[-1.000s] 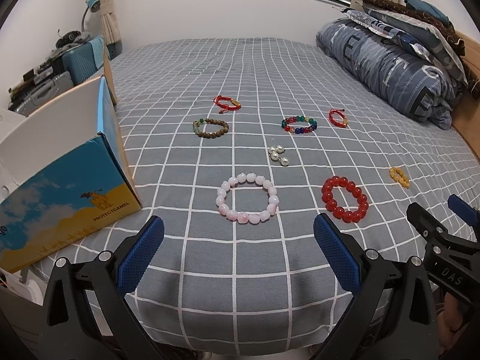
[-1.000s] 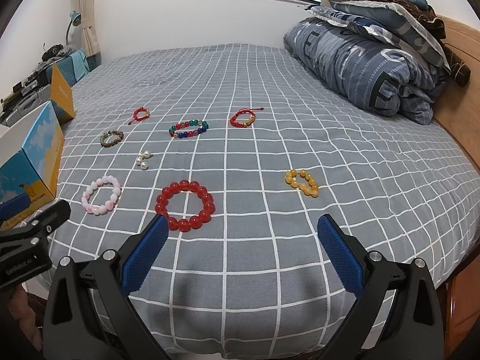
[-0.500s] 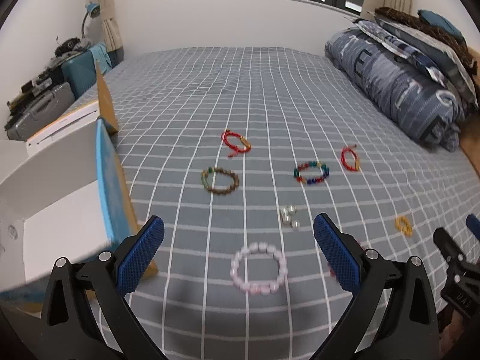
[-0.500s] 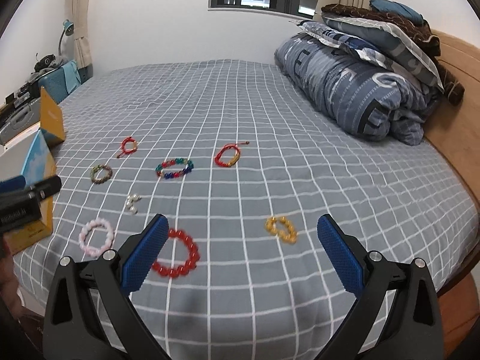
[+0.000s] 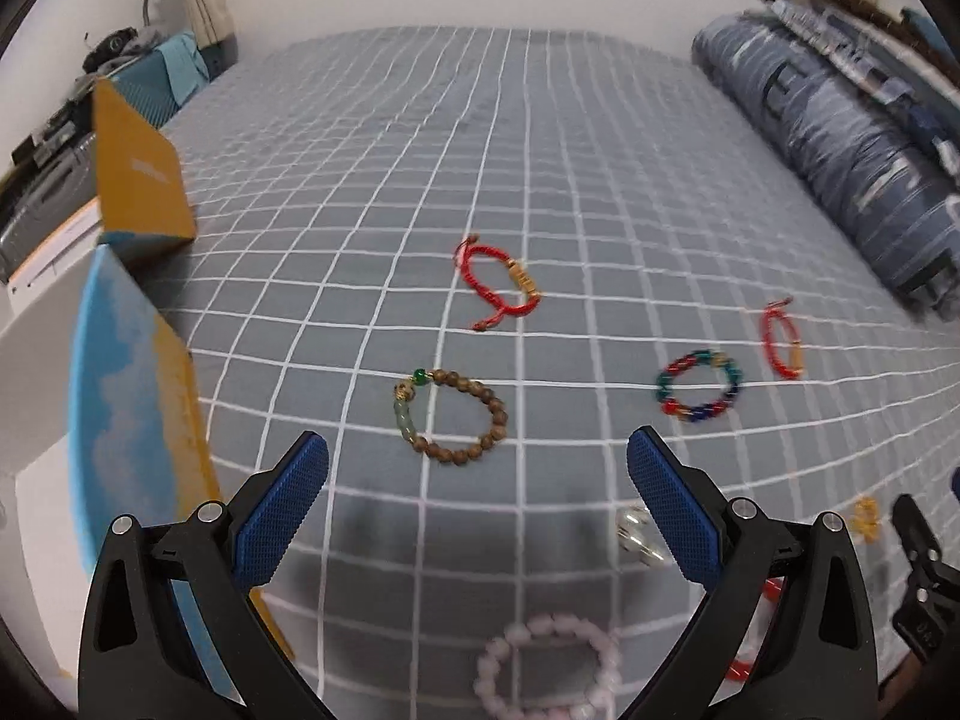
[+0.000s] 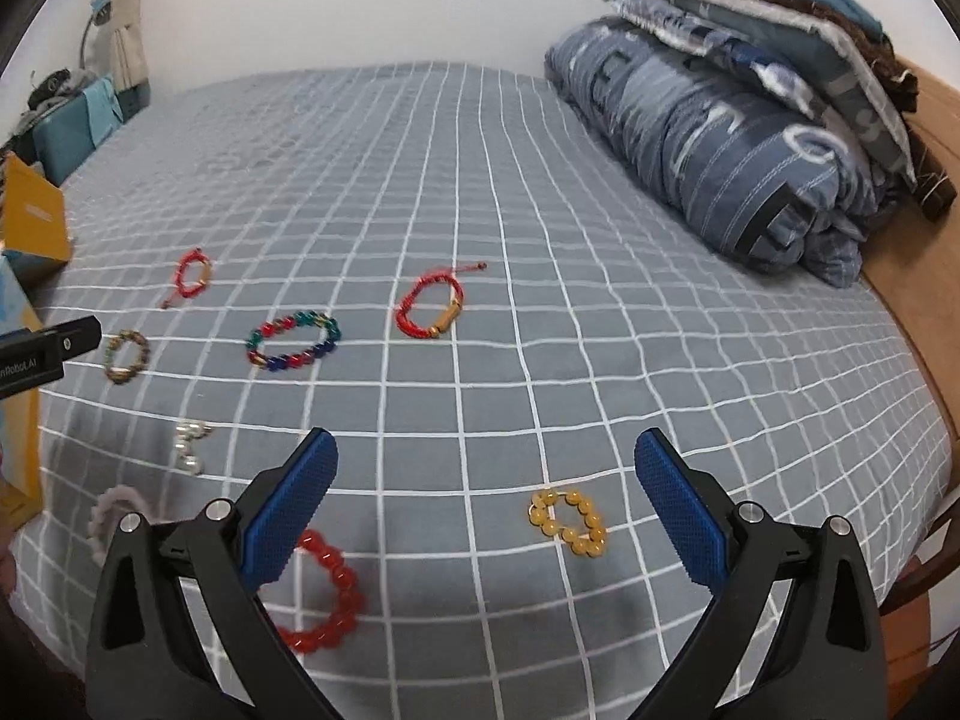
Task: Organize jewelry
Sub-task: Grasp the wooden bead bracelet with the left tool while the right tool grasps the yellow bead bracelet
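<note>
Several bracelets lie on the grey checked bedspread (image 5: 540, 180). My left gripper (image 5: 477, 507) is open and empty, above and just short of the brown wooden bead bracelet (image 5: 456, 417). A red cord bracelet (image 5: 501, 288) lies beyond it, a multicoloured bead bracelet (image 5: 699, 387) to the right, a pink bead bracelet (image 5: 546, 672) under the jaws. My right gripper (image 6: 486, 501) is open and empty. The yellow bead bracelet (image 6: 567, 522) lies between its jaws, the red bead bracelet (image 6: 327, 594) by its left finger. A second red cord bracelet (image 6: 429, 306) lies farther off.
An open blue and yellow cardboard box (image 5: 129, 360) stands at the bed's left edge. Small pearl pieces (image 6: 189, 447) lie left of centre. A rolled blue duvet (image 6: 720, 138) with pillows fills the right side, against a wooden headboard (image 6: 918, 300). Suitcases (image 5: 36, 180) stand left of the bed.
Both grippers have moved forward over the bed and tilted down. The pink bracelet now lies under my left jaws; the red and yellow bracelets are closer to my right jaws.
</note>
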{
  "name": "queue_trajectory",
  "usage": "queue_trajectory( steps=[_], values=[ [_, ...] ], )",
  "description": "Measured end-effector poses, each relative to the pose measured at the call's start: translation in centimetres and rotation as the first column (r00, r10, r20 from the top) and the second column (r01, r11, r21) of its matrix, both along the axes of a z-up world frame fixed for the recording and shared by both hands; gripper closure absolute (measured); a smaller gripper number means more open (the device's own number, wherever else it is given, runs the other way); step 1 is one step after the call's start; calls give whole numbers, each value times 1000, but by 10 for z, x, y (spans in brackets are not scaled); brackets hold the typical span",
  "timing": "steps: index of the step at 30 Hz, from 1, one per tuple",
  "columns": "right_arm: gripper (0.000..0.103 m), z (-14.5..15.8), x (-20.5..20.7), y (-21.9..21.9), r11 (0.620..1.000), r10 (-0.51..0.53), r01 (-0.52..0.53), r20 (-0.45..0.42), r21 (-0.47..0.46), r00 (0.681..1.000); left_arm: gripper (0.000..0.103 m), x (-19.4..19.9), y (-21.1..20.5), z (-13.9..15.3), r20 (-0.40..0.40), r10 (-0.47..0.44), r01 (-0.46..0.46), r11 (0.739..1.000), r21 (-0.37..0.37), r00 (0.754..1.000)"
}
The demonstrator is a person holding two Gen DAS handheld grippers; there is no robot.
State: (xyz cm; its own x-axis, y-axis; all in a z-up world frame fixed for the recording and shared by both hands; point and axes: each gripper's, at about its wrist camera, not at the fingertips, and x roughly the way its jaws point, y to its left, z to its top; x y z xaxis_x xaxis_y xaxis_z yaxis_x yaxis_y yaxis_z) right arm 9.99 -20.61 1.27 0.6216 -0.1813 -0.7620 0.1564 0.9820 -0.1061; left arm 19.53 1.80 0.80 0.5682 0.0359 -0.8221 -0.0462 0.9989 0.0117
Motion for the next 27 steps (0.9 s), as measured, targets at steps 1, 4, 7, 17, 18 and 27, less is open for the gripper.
queue_trajectory(
  steps=[1,4,7,17,18,27],
  values=[
    [8,-5,3,-2,1000,0,0,-14,2,1000,6,7,3,-7,-14,7,-7,1000,-2,1000],
    [8,-21,11,-11,1000,-6,7,-55,11,998,6,22,9,-21,-46,21,-22,1000,-14,999],
    [8,-34,16,-23,1000,-13,16,-91,26,996,6,35,14,-36,-60,38,-38,999,-6,997],
    [10,-62,20,-49,997,-34,46,-194,61,981,6,61,24,-72,-123,58,-58,998,-1,991],
    [15,-65,21,-51,997,-33,47,-206,66,978,6,62,24,-73,-121,57,-57,998,2,991],
    [48,-76,21,-57,990,-15,52,-264,133,964,27,60,20,-71,-111,28,-28,1000,8,993]
  ],
)
